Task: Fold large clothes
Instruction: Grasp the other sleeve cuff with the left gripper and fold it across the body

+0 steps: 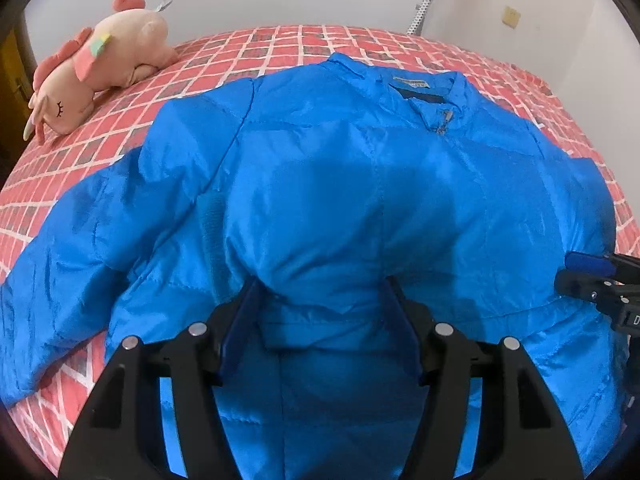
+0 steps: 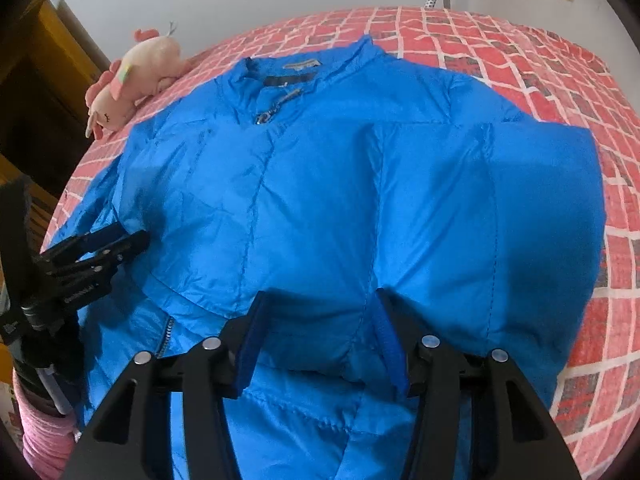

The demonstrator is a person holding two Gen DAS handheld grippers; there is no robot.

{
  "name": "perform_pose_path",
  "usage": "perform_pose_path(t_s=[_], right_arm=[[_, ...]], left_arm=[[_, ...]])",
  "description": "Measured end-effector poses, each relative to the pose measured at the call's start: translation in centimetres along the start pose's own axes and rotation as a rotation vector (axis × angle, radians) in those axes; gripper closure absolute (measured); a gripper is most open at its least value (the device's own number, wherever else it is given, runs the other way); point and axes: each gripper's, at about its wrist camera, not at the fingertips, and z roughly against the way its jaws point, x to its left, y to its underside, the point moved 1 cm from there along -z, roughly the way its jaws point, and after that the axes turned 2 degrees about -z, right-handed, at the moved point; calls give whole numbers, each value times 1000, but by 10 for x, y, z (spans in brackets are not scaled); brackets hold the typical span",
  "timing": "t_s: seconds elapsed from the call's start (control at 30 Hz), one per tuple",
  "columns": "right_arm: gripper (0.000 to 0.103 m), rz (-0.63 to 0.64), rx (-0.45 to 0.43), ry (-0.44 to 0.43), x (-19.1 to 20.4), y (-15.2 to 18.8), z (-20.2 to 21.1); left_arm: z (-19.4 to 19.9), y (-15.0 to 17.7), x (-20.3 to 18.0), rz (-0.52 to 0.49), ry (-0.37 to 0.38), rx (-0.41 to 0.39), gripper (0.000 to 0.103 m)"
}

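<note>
Puffed, glossy blue jacket [image 1: 340,184] lies front-up, collar far; left tool [image 1: 320,292] and right tool [image 2: 320,304] both stand apart.

A blue padded jacket [image 2: 340,200] lies front-up on a bed covered by a red brick-pattern sheet [image 2: 560,72]. The collar is at the far side; a zipper pull [image 2: 262,119] sits just below the collar. The right gripper [image 2: 320,332] occupies the near centre, pointing down at the jacket's lower part. Its blue-padded jaws stand apart, with a puffed fold of jacket fabric bulging between them; whether the pads press on the fold cannot be determined. The left gripper [image 2: 120,246] enters from the left, its tips at the jacket's left edge. A pink plush toy [image 2: 136,80] lies at the far left of the bed.
</note>
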Motion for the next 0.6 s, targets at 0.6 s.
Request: perform_pose_path(t_s=[0.6], right_arm=[[39,29,-88,-23,3,5,53]], left_arm=[[139,127,280,483,-503,9,14]])
